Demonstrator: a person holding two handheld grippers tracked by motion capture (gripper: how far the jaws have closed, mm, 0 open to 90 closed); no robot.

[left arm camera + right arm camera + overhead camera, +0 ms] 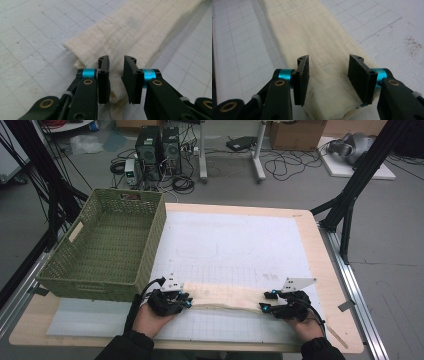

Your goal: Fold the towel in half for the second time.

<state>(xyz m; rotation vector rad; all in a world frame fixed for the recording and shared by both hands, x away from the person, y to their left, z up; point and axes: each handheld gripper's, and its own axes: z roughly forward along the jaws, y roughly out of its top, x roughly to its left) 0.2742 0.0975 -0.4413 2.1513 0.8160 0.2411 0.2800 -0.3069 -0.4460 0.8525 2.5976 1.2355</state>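
Note:
A long cream cloth (pixel 227 296) lies folded in a strip along the front of the white grid mat (pixel 235 250). My left gripper (pixel 186 301) is at the cloth's left end. In the left gripper view its jaws stand narrow, with the bunched end of the cloth (pixel 130 32) squeezed between the pads (pixel 103 82). My right gripper (pixel 266 301) is at the right end. In the right gripper view its jaws (pixel 328 80) stand wide apart over the cloth (pixel 312 32), which lies flat under them, and neither pad presses on it.
A green woven basket (pixel 107 245) stands on the table's left side, its near right corner close to my left hand. The bare wooden table edge (pixel 330 270) runs along the right of the mat. Cables, computer cases and boxes lie on the floor beyond the table.

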